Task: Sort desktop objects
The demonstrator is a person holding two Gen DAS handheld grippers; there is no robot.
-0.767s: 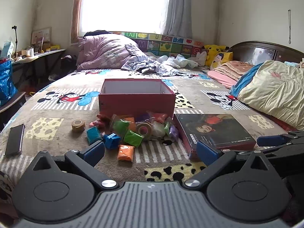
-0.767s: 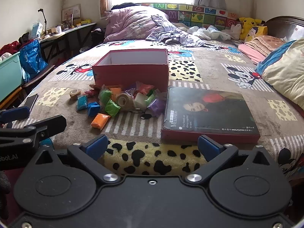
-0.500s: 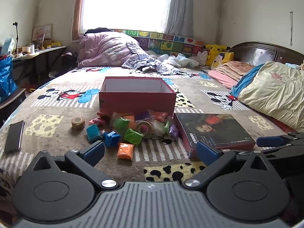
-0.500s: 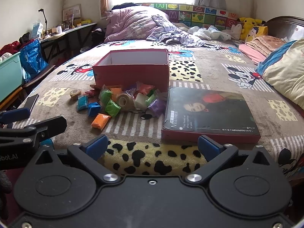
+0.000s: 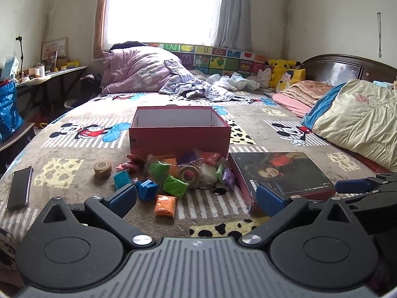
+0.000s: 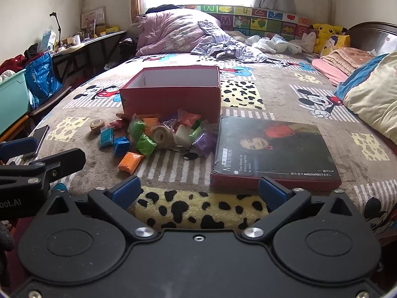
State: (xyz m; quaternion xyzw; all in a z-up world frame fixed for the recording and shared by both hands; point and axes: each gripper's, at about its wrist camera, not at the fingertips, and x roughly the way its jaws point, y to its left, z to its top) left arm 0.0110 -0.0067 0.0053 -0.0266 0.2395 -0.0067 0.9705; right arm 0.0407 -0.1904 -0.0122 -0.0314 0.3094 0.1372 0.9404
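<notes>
An open red box point(image 5: 178, 134) point(image 6: 171, 96) stands on the bed blanket. In front of it lies a heap of small coloured packets point(image 5: 173, 171) point(image 6: 158, 134) with a tape roll point(image 5: 189, 173) point(image 6: 161, 136) among them; an orange packet point(image 5: 165, 206) point(image 6: 130, 162) and a blue block point(image 5: 147, 190) point(image 6: 121, 145) lie nearest. A second tape roll point(image 5: 102, 169) point(image 6: 96, 125) sits apart to the left. The box lid point(image 5: 282, 173) point(image 6: 273, 146) lies flat to the right. My left gripper point(image 5: 196, 200) and right gripper point(image 6: 198, 193) hang open and empty short of the heap.
A phone point(image 5: 19, 190) point(image 6: 37, 139) lies at the blanket's left edge. Pillows and folded bedding point(image 5: 357, 114) fill the right side, a purple quilt point(image 5: 141, 69) the far end. A desk point(image 6: 94, 39) and blue bag point(image 6: 43, 77) stand left of the bed.
The left wrist view has shifted slightly, so the phone and desk sit a little further right. The right gripper has barely moved. Both stay open.
</notes>
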